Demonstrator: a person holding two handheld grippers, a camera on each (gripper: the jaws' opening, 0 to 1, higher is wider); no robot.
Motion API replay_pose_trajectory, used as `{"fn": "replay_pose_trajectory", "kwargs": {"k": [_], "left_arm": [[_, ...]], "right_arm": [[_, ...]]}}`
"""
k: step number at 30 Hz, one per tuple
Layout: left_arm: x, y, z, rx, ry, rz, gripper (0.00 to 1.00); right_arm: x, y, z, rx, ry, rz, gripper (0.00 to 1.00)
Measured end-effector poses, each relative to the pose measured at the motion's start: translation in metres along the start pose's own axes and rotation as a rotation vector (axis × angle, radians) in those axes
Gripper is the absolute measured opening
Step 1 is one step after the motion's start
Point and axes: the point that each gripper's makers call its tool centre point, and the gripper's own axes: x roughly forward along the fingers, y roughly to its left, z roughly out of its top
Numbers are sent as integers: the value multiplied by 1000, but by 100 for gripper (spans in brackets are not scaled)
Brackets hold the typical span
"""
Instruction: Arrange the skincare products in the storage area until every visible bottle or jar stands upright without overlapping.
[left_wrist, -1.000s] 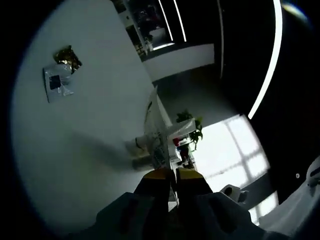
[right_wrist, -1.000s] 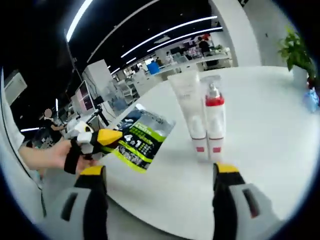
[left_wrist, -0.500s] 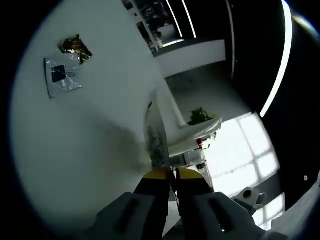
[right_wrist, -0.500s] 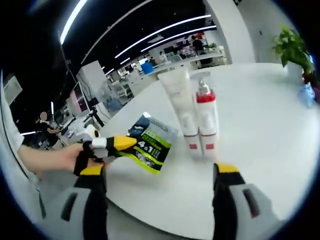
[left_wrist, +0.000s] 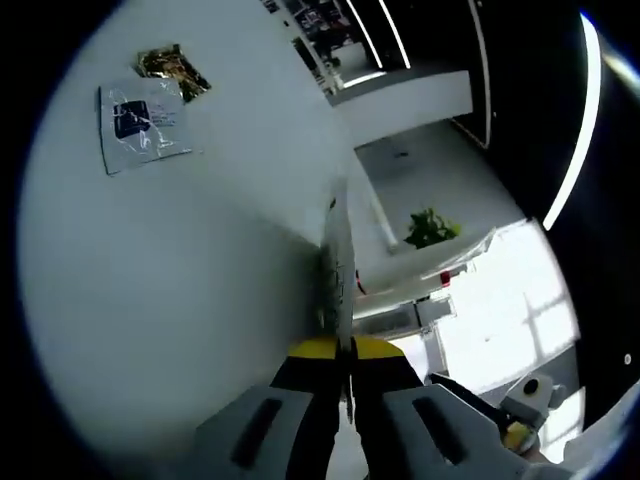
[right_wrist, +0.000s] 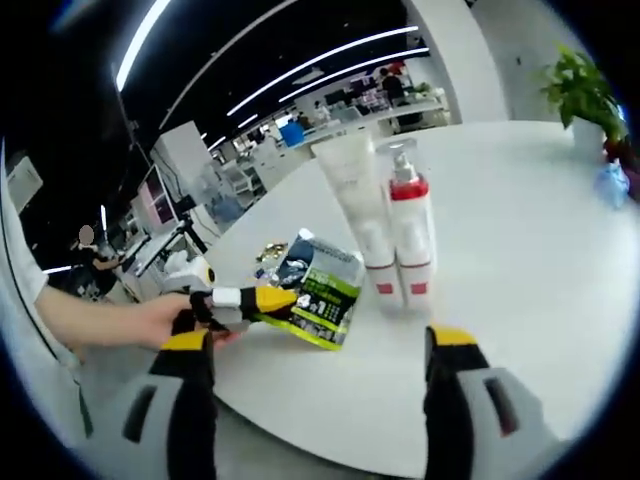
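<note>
White round table (right_wrist: 520, 230) in office, left gripper (right_wrist: 262, 298) pinching sachet (right_wrist: 322, 292), right gripper (right_wrist: 312, 345) fingers spread, empty.

The table (right_wrist: 520, 270) is plain white. On it, the pump bottle (right_wrist: 410, 240) is white with a red collar and red label mark, beside a white tube (right_wrist: 357, 205). The sachet (right_wrist: 322, 290) is lime green and dark blue, pinched by yellow-tipped fingers (right_wrist: 265, 300).

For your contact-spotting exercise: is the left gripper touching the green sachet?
Touching. In the right gripper view the left gripper is clamped on the green sachet's edge.
</note>
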Motion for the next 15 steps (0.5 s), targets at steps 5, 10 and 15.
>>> {"fn": "replay_pose_trajectory", "kwargs": {"k": [5,10,15], "left_arm": [[3,8,-2,70,19,58,0],[5,18,-7,148,56,122,1],[5,20,-7,188,56,149,3]], "right_arm": [[0,-1,1,4,-5,-5,87],[0,-1,0,5,-3,-5,87],[-1,-1,1,10,-4,-4,87]]}}
